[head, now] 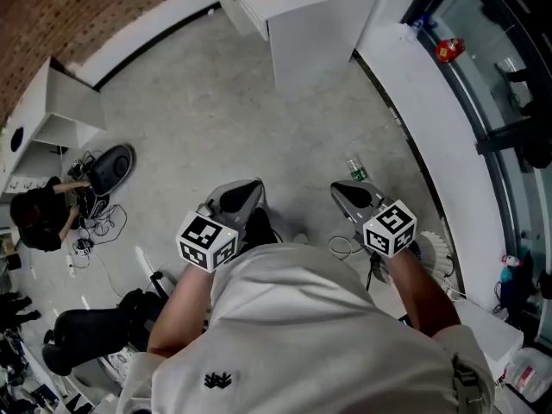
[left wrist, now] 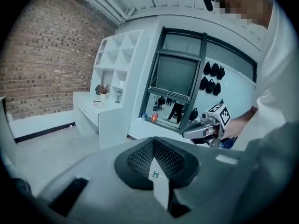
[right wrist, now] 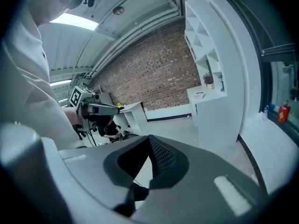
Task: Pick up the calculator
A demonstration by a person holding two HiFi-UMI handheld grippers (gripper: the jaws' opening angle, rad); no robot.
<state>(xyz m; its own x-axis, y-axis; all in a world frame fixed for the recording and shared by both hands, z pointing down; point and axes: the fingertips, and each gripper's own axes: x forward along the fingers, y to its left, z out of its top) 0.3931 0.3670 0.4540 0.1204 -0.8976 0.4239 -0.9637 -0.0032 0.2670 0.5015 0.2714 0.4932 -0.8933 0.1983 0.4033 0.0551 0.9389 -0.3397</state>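
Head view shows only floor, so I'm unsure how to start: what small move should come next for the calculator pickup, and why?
Probably lift the gaze to search the white shelves and counter, since no calculator appears in any view. The left gripper and right gripper hang shut, empty, above the floor.

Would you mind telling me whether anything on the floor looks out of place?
A bottle sits alone on the floor near the white ledge, and loose cables sprawl in a tangle at the left.
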